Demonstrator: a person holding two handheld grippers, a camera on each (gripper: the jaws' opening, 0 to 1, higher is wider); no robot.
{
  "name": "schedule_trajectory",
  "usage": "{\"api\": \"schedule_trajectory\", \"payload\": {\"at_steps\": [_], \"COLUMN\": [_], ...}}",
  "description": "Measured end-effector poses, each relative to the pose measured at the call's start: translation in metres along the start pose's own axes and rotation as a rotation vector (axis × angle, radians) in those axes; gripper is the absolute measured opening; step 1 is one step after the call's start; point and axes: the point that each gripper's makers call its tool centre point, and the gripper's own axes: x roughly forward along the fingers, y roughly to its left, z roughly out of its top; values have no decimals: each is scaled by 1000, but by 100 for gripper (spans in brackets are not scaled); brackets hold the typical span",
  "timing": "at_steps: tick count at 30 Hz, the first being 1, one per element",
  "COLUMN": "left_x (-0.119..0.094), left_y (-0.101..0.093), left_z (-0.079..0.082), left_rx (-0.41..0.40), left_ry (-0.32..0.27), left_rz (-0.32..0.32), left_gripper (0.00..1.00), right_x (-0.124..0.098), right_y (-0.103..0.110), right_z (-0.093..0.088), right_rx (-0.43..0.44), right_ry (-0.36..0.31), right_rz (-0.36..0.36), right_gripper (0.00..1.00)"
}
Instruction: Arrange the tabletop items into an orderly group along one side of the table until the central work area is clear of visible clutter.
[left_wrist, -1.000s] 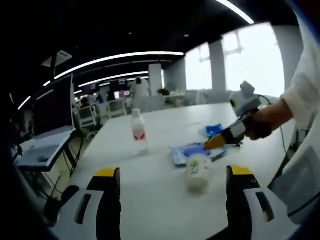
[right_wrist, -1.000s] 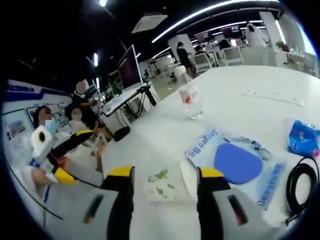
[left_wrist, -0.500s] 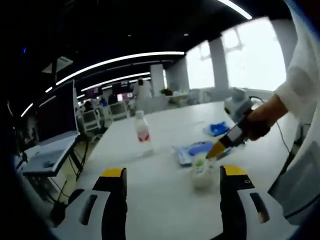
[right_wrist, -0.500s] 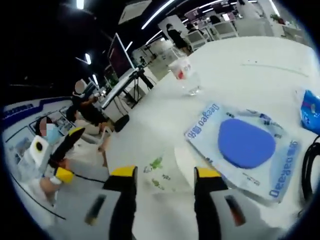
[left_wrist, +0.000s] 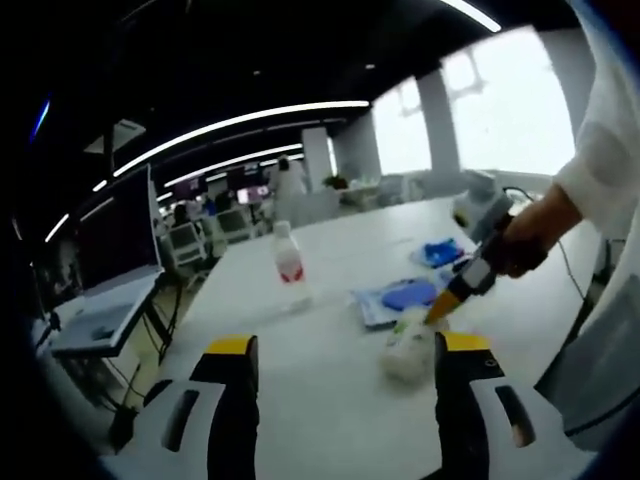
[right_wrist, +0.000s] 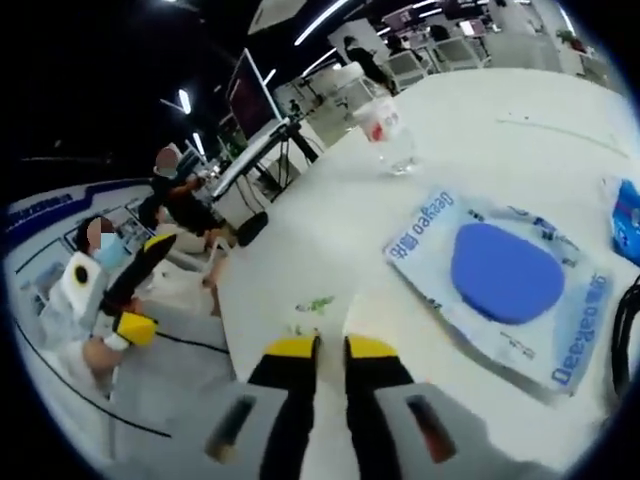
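Note:
A white cup (left_wrist: 408, 348) with green print lies on the white table (left_wrist: 330, 250) between my two grippers. My right gripper (right_wrist: 330, 348) has its jaws pinched onto the cup (right_wrist: 322, 308) at its near edge; from the left gripper view, the right gripper (left_wrist: 447, 305) comes in from the right with its yellow tip on the cup. My left gripper (left_wrist: 345, 350) is open, its jaws wide apart just short of the cup. A clear bottle (left_wrist: 288, 268) with a red label stands farther back. A flat packet with a blue pad (right_wrist: 500, 275) lies to the cup's right.
A crumpled blue wrapper (left_wrist: 440, 252) lies beyond the packet, and a black cable (right_wrist: 625, 320) curls at the right edge. My left gripper (right_wrist: 140, 292) shows past the table's near-left edge, with seated people behind it. A monitor on a stand (left_wrist: 105, 250) sits left of the table.
My right gripper's jaws have gone from wide apart around the cup to pinched together on it. The left gripper has drifted slightly closer, still open.

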Motion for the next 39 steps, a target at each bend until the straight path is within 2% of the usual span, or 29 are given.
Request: {"api": "schedule_trajectory", "payload": {"at_steps": [3,6,8,11,15,18,24,32,39], "left_x": [0,0,1,3,2,4,4,3,3], "left_y": [-1,-2,-4,-5,-4,-2,-5,-3,-4], "left_z": [-1,0,-3,-10,-9,-17,-19,-23,-25], "left_rx": [5,10,8,23,14,2,17,21,32], "left_ry": [4,3,18,46,49,87,97,114,128], "left_rz": [-5,-4,-11,-20,-14,-11,-15,-6,-5], "left_gripper": [65,66,69,71,71,70,70,67,65], "right_x": [-3,-6,-7,-9,-11,-13,-18,-23,-25], "right_y": [5,16,15,23,29,32,26,8,-8], "right_z": [2,9,11,16,26,33,47,70,97], "right_rx": [4,27,-12,-37,-61,-103,-210,-253,-341], "right_ry": [-15,-41,-28,-28,-44,-37,-8,17,42], "right_rz": [20,54,27,47,54,45,12,-36,-86], "right_gripper": [3,0,0,0,0,0,0,0,0]}}
